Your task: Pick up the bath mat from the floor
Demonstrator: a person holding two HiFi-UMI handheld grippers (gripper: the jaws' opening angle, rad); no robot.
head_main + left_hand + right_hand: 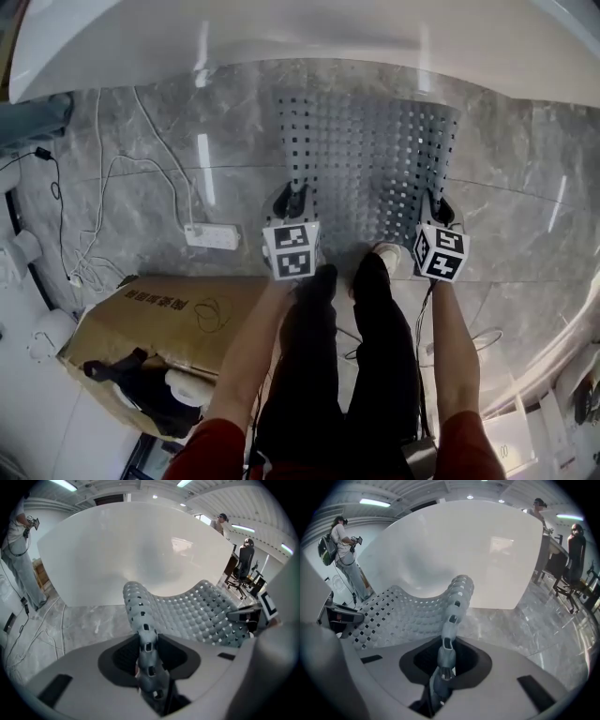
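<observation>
The grey bath mat, rubbery and dotted with holes, hangs between my two grippers in front of the white bathtub. Its near edge is raised off the marble floor and its far part droops toward the tub. My left gripper is shut on the mat's near left corner. My right gripper is shut on the near right corner. In the left gripper view the mat runs as a folded edge into the jaws of the left gripper. The right gripper view shows the mat pinched the same way by the right gripper.
A white power strip with trailing cables lies on the floor to the left. A flattened cardboard box sits near the person's legs. A person stands at the far left, and an office chair at the far right.
</observation>
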